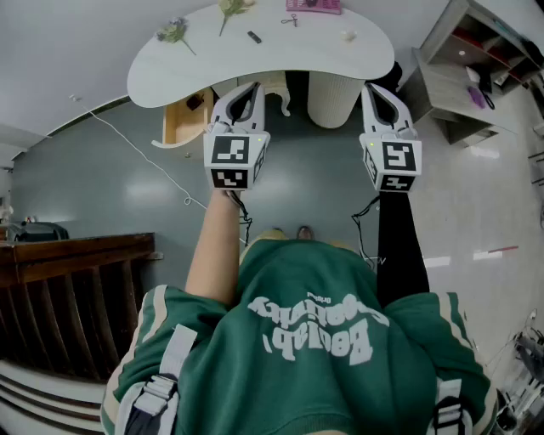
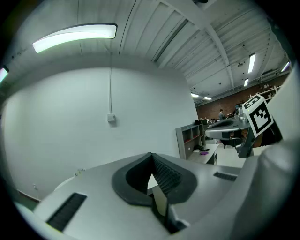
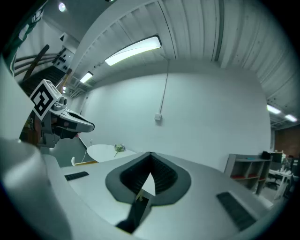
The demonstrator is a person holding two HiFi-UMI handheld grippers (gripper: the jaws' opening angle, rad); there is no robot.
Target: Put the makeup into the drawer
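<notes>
A white curved table [image 1: 212, 59] stands ahead in the head view. On it lie a small dark makeup stick [image 1: 254, 36], a scissor-like tool [image 1: 291, 19], a pink box [image 1: 313, 5] and a small white piece [image 1: 347, 36]. Under its left end a wooden drawer [image 1: 185, 119] stands pulled out, with a dark item [image 1: 195, 102] inside. My left gripper [image 1: 252, 86] and right gripper [image 1: 371, 87] are held level side by side, short of the table. Both are shut and hold nothing; the left gripper [image 2: 151, 157] and the right gripper [image 3: 150, 154] each show jaws meeting at the tip.
Two flower sprigs [image 1: 174, 32] lie on the table. A white round pedestal [image 1: 331, 98] carries it. A shelf unit [image 1: 476, 68] stands at the right, dark wooden furniture [image 1: 68, 280] at the left. A thin cable [image 1: 144, 157] runs over the grey floor.
</notes>
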